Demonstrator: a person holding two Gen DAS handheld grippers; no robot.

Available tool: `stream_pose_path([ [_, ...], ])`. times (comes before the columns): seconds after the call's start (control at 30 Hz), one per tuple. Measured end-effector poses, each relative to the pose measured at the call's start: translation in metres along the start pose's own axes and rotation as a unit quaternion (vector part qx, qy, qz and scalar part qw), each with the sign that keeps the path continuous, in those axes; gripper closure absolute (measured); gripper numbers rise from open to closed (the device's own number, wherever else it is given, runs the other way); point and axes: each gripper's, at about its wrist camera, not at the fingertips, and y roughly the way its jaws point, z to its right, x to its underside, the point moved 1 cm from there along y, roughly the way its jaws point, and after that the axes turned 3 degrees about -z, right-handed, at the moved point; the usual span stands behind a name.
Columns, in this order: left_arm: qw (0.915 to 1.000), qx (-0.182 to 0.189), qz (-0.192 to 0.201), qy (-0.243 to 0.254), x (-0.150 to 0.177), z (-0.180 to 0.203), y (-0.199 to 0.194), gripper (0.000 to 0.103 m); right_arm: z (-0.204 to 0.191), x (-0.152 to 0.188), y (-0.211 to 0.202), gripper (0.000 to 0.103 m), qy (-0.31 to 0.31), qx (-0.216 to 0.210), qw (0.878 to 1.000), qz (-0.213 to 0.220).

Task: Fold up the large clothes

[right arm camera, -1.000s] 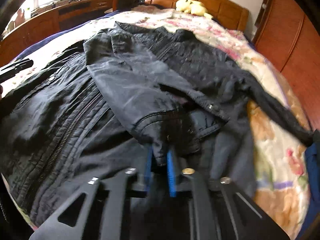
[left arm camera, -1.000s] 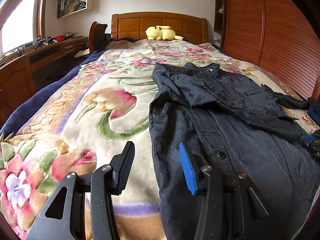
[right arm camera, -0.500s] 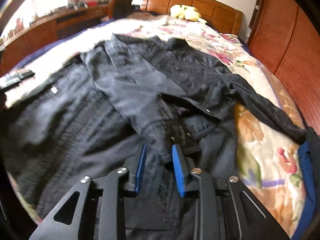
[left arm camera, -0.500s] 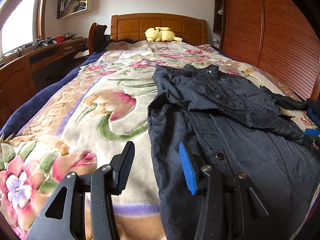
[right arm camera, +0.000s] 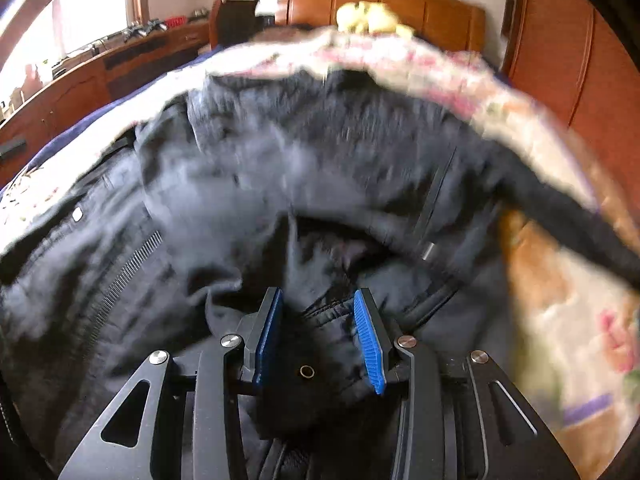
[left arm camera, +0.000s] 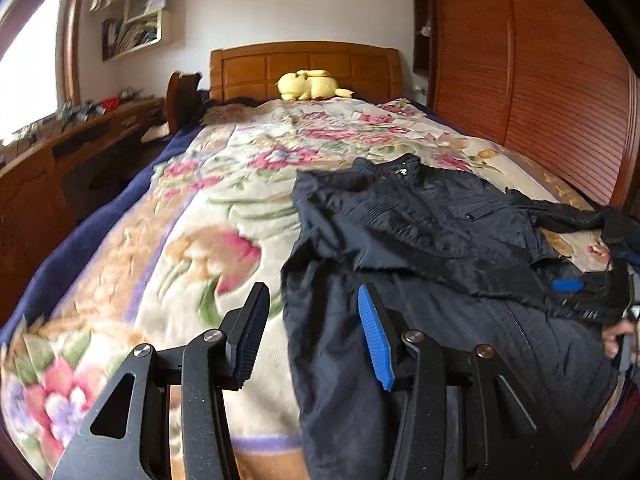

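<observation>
A large black jacket (left arm camera: 432,256) lies on the flowered bedspread (left arm camera: 208,232), collar toward the headboard. One sleeve is folded across its front. My left gripper (left arm camera: 314,300) is open and empty, held over the jacket's left edge near the hem. My right gripper (right arm camera: 318,300) is open, with the sleeve cuff (right arm camera: 328,312) lying loose between its blue pads; this view is blurred. The jacket (right arm camera: 280,184) fills most of that view. The right gripper also shows at the far right of the left wrist view (left arm camera: 580,286).
A yellow plush toy (left arm camera: 310,85) lies by the wooden headboard (left arm camera: 304,66). A wooden desk (left arm camera: 64,148) runs along the left of the bed. A slatted wooden wardrobe (left arm camera: 552,80) stands on the right. A wall shelf (left arm camera: 136,28) hangs at the upper left.
My right gripper has opened and let go of the sleeve cuff it was shut on. Both cameras have pulled back and up a little. The left gripper stays open.
</observation>
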Motion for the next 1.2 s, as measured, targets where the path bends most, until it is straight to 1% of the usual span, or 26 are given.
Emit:
stream_pose_path([
  [0.13,0.9992,0.010,0.002,0.038,-0.032,0.032,0.012,0.056,-0.005,0.006,0.001,0.065,-0.008,0.010,1.000,0.011],
  [0.27,0.9968,0.029,-0.005,0.074,-0.055,0.062,0.045,0.056,-0.008,0.009,0.000,0.065,-0.007,0.009,1.000,0.014],
  [0.33,0.9956,0.040,-0.020,0.083,-0.060,0.072,0.069,0.056,-0.006,0.008,0.000,0.065,-0.005,0.006,1.000,0.015],
  [0.4,0.9946,0.052,-0.047,0.076,-0.062,0.072,0.098,0.056,-0.004,0.008,0.000,0.065,-0.003,0.003,1.000,0.016],
  [0.47,0.9944,0.052,-0.069,0.060,-0.060,0.066,0.125,0.056,-0.001,0.006,0.000,0.064,-0.001,-0.001,1.000,0.016],
  [0.57,0.9945,0.043,-0.088,0.038,-0.057,0.056,0.154,0.056,0.002,0.005,0.000,0.064,0.005,-0.009,1.000,0.016],
  [0.7,0.9929,0.039,-0.112,0.006,-0.051,0.042,0.182,0.056,0.002,0.006,0.000,0.064,0.007,-0.011,1.000,0.017],
  [0.87,0.9914,0.015,-0.130,0.004,-0.033,0.030,0.198,0.056,0.003,0.006,0.001,0.064,0.011,-0.015,1.000,0.017],
  [0.93,0.9904,0.016,-0.137,-0.003,-0.025,0.026,0.204,0.056,0.003,0.006,0.000,0.064,0.011,-0.015,1.000,0.017],
  [1.03,0.9904,0.023,-0.136,-0.010,-0.022,0.024,0.203,0.056,0.003,0.006,0.000,0.064,0.011,-0.013,1.000,0.017],
  [1.2,0.9917,0.007,-0.129,0.007,-0.020,0.026,0.205,0.056,0.002,0.006,0.001,0.064,0.012,-0.012,1.000,0.017],
])
